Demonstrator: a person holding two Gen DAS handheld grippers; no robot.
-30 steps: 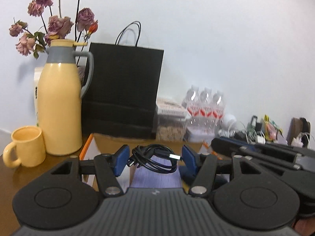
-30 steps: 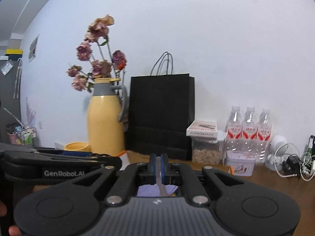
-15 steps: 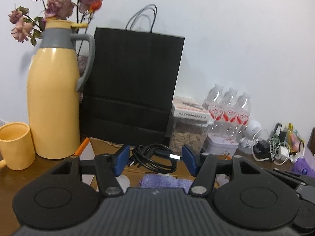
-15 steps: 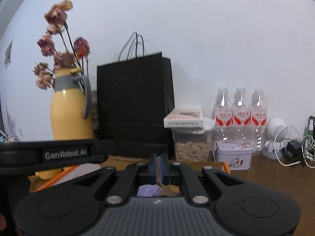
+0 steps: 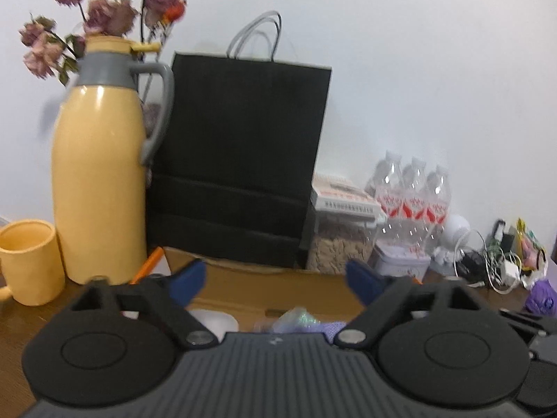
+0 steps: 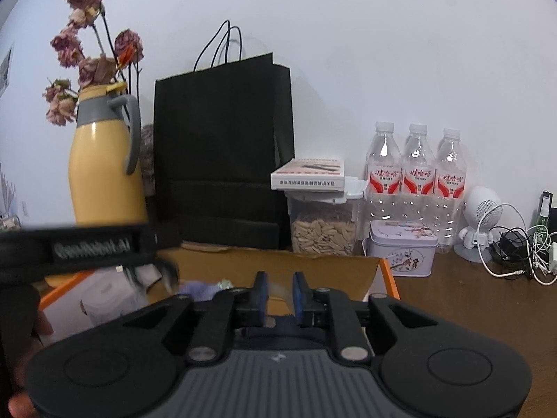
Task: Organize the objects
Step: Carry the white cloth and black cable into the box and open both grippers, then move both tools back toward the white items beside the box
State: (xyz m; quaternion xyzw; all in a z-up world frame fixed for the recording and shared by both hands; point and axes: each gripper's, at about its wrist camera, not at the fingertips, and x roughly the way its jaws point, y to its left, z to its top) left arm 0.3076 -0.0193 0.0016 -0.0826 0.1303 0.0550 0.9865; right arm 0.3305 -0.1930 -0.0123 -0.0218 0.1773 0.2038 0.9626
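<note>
Mostly blurred black cable (image 6: 167, 273), boxed.

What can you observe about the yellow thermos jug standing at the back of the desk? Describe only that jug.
The yellow thermos jug stands upright on the brown desk, near the white wall. Its tall glossy body looks like plastic or painted metal, with a grey collar, a curved grey handle facing the black paper bag and a yellow lid with a small lever. A matching yellow mug stands beside it. Dried pink flowers rise behind it.

Soft even light, slight motion blur
</note>
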